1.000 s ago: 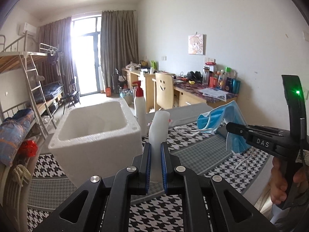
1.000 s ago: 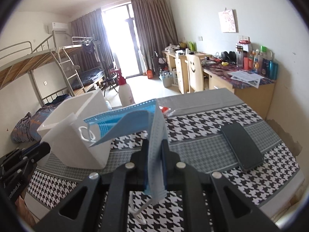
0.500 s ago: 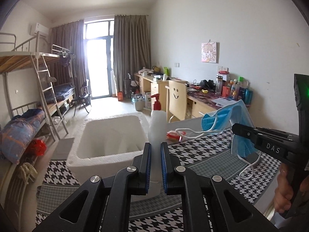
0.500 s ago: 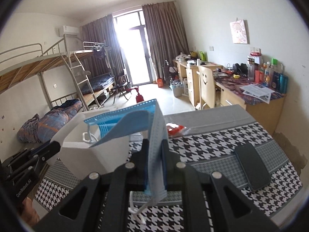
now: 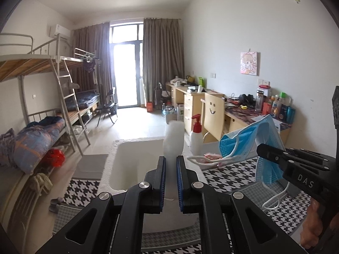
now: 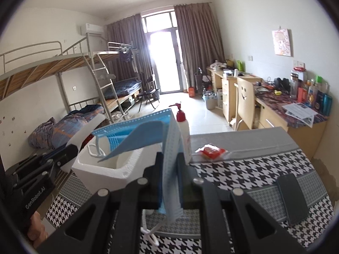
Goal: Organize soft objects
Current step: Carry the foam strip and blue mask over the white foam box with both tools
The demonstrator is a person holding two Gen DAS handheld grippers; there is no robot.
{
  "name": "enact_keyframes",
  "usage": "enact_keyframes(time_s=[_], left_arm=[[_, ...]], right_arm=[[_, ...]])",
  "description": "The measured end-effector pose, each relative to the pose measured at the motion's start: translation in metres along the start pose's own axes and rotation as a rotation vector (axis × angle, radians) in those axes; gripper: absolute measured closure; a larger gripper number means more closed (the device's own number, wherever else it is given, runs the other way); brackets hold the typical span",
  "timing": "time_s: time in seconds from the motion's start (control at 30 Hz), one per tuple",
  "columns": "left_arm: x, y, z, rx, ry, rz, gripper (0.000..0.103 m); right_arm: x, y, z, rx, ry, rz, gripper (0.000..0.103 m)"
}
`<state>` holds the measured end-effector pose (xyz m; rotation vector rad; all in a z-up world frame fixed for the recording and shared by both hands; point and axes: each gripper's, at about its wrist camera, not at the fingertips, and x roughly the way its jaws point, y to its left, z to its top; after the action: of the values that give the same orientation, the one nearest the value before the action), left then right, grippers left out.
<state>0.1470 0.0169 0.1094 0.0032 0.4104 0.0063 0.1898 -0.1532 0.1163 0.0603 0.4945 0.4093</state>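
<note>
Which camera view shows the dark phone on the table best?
The right wrist view: the phone lies in full sight on the houndstooth table cloth, right of the jaws. In the left wrist view I cannot find it; the right gripper and face mask cover that side.

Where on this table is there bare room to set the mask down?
Bare houndstooth cloth lies between the red packet and the black phone. The foam box interior looks bare too. It is crowded at the box's far corner, by the pump bottle.
</note>
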Motion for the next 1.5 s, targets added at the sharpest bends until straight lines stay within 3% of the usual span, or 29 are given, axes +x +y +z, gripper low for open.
enact_keyframes(time_s=[0.4,1.07,1.43,1.5], left_arm=[[0.024,0.004,0.008,-0.002,0.023,0.036,0.093],[0.08,0.019,0.005,-0.031,0.117,0.033,0.092],[0.097,0.026,0.001,-0.029,0.146,0.046,0.078],[0.094,0.028,0.001,-0.026,0.145,0.047,0.061]], right_arm=[[0.021,0.006,0.012,0.016,0.016,0.021,0.088],[0.053,0.008,0.012,0.034,0.076,-0.009,0.088],[0.056,0.003,0.012,0.043,0.084,-0.026,0.088],[0.054,0.005,0.013,0.044,0.082,-0.026,0.088]])
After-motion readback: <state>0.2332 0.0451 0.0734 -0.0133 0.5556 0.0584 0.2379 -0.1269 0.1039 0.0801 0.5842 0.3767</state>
